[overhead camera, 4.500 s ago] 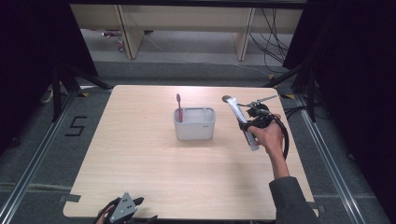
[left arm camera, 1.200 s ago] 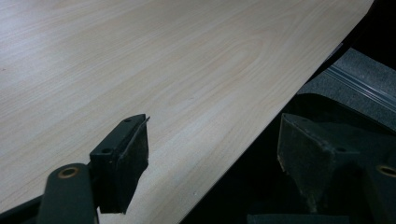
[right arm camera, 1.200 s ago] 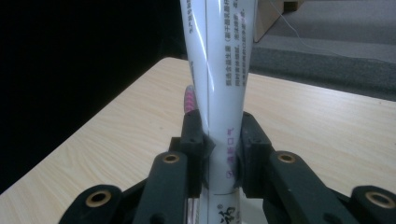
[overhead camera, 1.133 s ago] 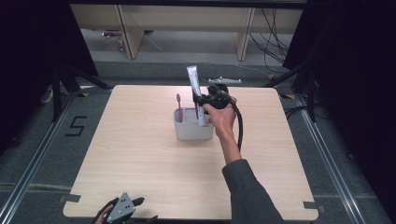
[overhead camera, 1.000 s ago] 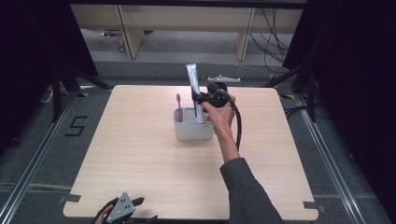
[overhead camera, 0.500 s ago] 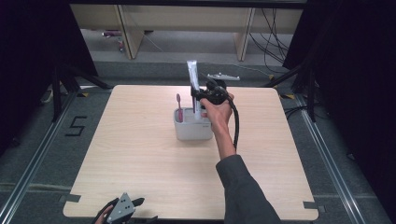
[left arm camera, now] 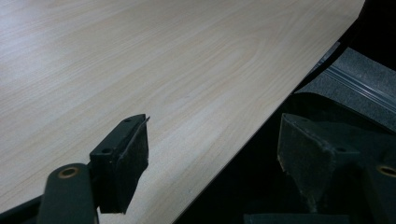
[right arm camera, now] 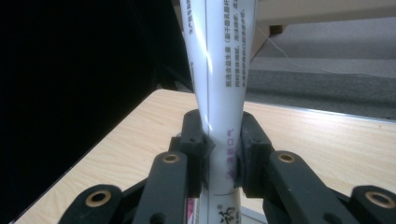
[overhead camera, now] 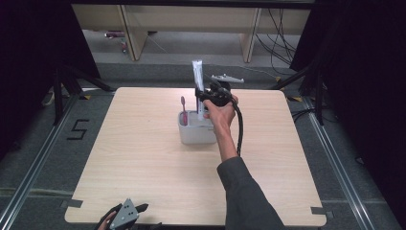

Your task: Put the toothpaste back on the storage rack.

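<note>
Toothpaste tube (overhead camera: 197,79) stands upright over the grey holder cup (overhead camera: 196,133) mid-tabletop, crimped flat end up, cap end down at or just inside the cup rim; can't tell if it touches bottom. In the right gripper view the tube (right arm camera: 219,84) is white with printed text and runs straight up between the jaws.

Right hand-held gripper (overhead camera: 202,96) is pinching the tube low on its body, both pads pressed flat on either side, the tube slightly squeezed there. Right hand (overhead camera: 219,112) is wrapped on the gripper body, with the cable looping down along the forearm.

Handling guess: light, soft-walled, glossy, so likely slippery. It gives under the pads, and a hard squeeze near the cap could push paste out or dent it. Best hold is the lower-middle of the round body, where it's fullest; the flat crimp is stiffer but thin and would twist. Top-heavy when held low, so it may tip against the rim on release.

Pink toothbrush (overhead camera: 183,109) stands in the cup's left side, just beside the tube, not clearly touching.

Left hand-held gripper (overhead camera: 125,216) is at the near tabletop (overhead camera: 143,163) edge, well apart from the cup, jaws spread with nothing between them; its own view shows bare wood (left arm camera: 140,60) and the table edge.
</note>
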A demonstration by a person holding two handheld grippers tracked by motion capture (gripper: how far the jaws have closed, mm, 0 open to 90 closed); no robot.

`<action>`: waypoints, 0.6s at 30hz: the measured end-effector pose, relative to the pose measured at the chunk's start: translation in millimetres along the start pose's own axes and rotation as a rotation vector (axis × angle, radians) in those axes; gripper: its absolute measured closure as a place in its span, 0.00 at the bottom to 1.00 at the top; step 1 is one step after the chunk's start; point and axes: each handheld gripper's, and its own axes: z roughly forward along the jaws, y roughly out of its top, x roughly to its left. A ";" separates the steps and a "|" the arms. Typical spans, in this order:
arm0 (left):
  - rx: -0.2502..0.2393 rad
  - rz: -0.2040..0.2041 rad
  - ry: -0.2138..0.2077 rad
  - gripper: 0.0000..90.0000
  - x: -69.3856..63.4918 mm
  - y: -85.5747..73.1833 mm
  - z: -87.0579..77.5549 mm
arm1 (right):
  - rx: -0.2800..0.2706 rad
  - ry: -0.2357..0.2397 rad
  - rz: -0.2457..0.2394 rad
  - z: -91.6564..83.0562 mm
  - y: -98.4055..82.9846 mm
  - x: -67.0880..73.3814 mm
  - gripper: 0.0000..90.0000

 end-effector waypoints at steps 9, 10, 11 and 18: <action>0.001 -0.001 0.003 0.27 -0.3 -0.5 -0.1 | -0.014 -0.024 0.004 2.4 -5.1 -1.9 0.84; 0.002 0.001 0.003 0.27 -0.1 -0.5 0.0 | -0.014 -0.024 -0.004 3.4 -6.1 -2.5 0.84; 0.004 0.012 -0.002 0.27 0.7 -0.4 0.1 | -0.013 -0.023 -0.006 3.9 -7.5 -1.9 0.84; 0.017 0.038 0.005 0.27 2.0 -0.1 -1.0 | -0.006 -0.024 -0.018 8.7 -10.5 0.7 0.84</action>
